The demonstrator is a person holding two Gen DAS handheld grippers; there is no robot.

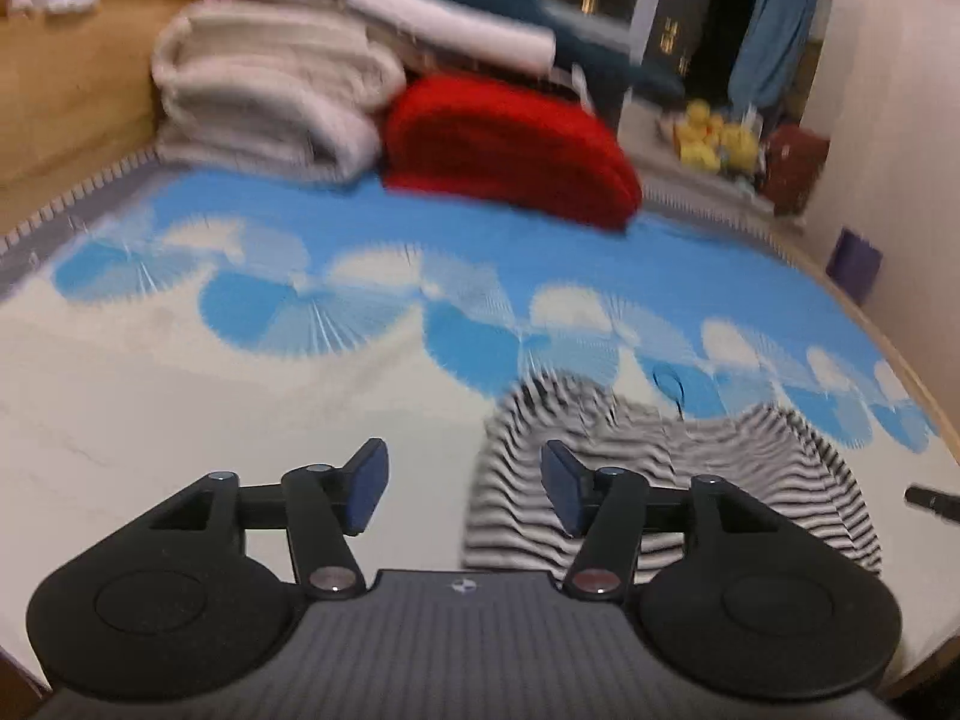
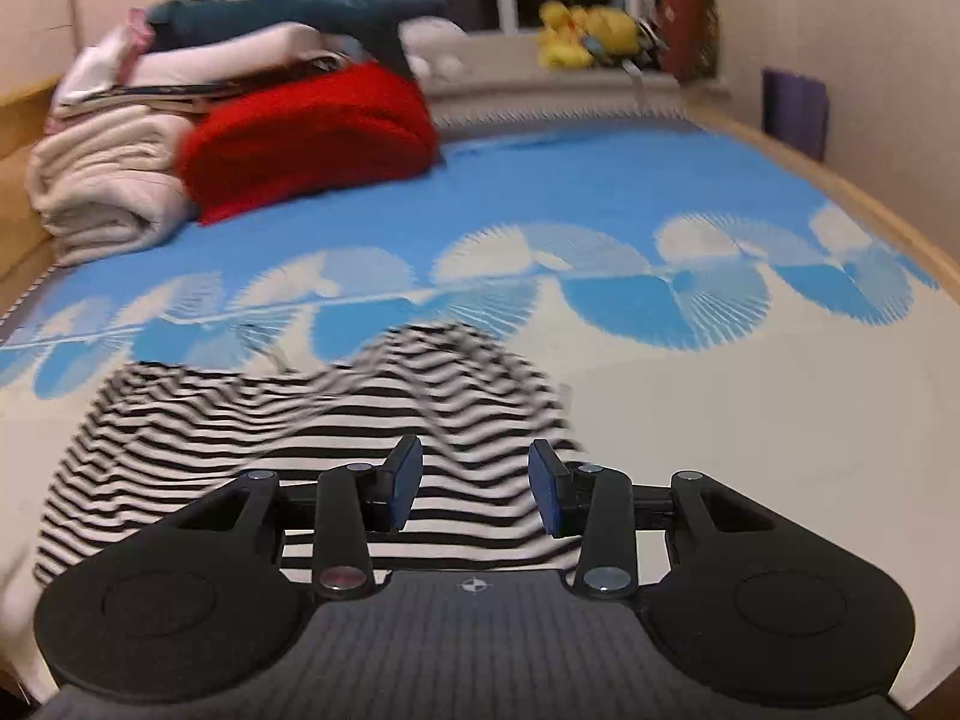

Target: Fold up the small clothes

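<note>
Both grippers are spread and empty. In the left wrist view, the left gripper [image 1: 465,483] hangs above the bed [image 1: 180,408] with bare cover between its pads; the striped top [image 1: 708,468] lies off to its right, behind the right-hand pad only. In the right wrist view, the right gripper [image 2: 475,489] hangs over the striped top [image 2: 288,420], stripes visible through the gap, pads clear of the cloth as far as we can tell.

The top sits near the front edge of the bed, rumpled, with a raised hump toward the middle of the bed. It's bunched, not folded square, so we judge the fold as barely begun or needing a reset.

How we'd do this step well:
- Flatten first. Pinch two hem or shoulder corners, one per gripper, and pull apart along the front edge until the stripes run straight.
- Grab one layer only; bunched fabric makes double grabs likely.
- Bring the left gripper across onto the cloth before closing; right now it would close on the cover.
- Fold toward the open middle of the bed, well clear of the red blanket [image 2: 312,138] and the pale folded bedding [image 2: 102,192] at the far left corner.
- Both views are blurred, so exact hems are hard to pick out. Slow down before committing.
</note>
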